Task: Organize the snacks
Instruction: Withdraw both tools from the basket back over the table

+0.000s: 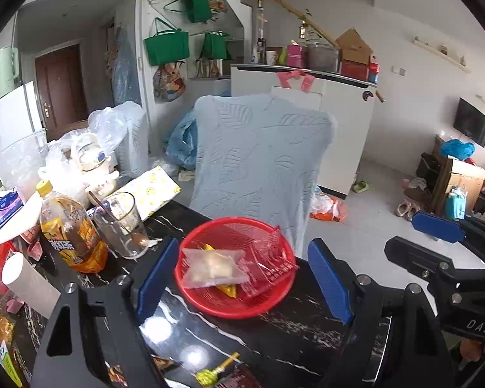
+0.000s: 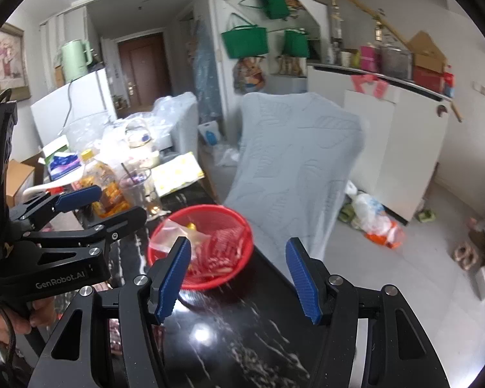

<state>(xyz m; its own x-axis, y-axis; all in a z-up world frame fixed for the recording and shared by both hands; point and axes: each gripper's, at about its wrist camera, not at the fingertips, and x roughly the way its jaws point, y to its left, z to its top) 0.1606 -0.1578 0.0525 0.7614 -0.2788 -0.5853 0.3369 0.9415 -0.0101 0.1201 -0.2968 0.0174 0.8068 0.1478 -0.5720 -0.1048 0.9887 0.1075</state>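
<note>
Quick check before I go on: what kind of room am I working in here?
Most likely a lived-in home dining area: a black marble table crowded with snacks, a covered chair pulled up, and a white fridge near the entrance door.

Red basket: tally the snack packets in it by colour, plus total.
In the red basket, left wrist view:
Clear packet with pale contents: 1
Red-printed see-through packets: 2, overlapping, so the count is a best read
Yellow packet, mostly hidden under the clear one: 1
Total: 4
</note>
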